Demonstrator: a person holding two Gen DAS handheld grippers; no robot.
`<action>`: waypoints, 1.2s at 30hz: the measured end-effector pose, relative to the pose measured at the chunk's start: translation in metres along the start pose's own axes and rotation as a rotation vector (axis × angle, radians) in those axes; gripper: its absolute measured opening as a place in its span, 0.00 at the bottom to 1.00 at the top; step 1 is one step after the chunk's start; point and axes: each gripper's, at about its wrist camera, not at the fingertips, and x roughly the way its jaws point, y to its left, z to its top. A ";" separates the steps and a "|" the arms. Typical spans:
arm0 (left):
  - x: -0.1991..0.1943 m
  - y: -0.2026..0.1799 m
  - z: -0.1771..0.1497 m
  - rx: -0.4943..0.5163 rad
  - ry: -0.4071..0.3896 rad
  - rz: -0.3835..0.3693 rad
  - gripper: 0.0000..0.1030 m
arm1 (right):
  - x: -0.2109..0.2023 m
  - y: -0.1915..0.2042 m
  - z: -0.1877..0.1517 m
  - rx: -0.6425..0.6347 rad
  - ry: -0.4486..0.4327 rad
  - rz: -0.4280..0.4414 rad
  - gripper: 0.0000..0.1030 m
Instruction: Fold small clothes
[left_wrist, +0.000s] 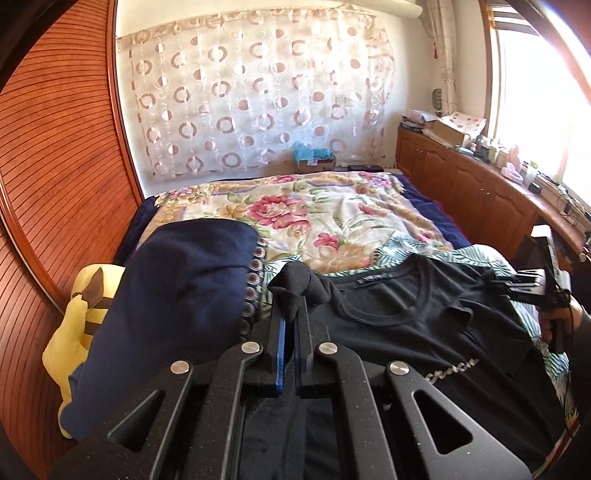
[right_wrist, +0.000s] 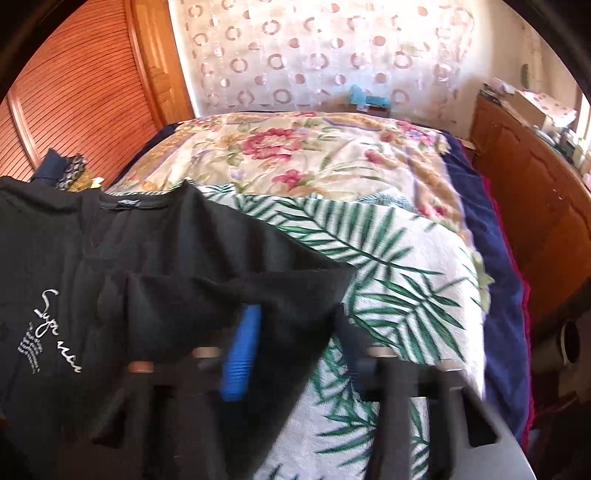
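Observation:
A black T-shirt (left_wrist: 424, 332) with white script lettering lies front up on the bed, neck toward the far wall. My left gripper (left_wrist: 291, 295) is shut on the shirt's left shoulder, a bunch of black cloth between its fingers. In the right wrist view the shirt (right_wrist: 110, 258) fills the left side, and its sleeve drapes over my right gripper (right_wrist: 291, 314), whose jaws stand apart with a blue pad (right_wrist: 240, 354) showing under the cloth. The right gripper also shows in the left wrist view (left_wrist: 517, 282) at the shirt's right shoulder.
A leaf-print cover (right_wrist: 388, 288) lies under the shirt, on a floral bedspread (left_wrist: 314, 214). A dark blue garment (left_wrist: 177, 295) and a yellow plush (left_wrist: 77, 325) sit at the left. Wooden slatted doors (left_wrist: 55, 184) stand left, a cluttered wooden cabinet (left_wrist: 480, 184) right.

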 end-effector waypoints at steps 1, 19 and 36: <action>-0.005 -0.003 -0.002 0.001 -0.005 -0.008 0.04 | 0.000 0.001 -0.001 0.001 0.012 0.027 0.09; -0.125 0.012 -0.084 -0.027 -0.185 -0.070 0.04 | -0.179 0.039 -0.087 0.011 -0.349 0.070 0.07; -0.195 0.033 -0.209 -0.099 -0.139 -0.044 0.04 | -0.306 0.064 -0.254 -0.020 -0.285 0.006 0.07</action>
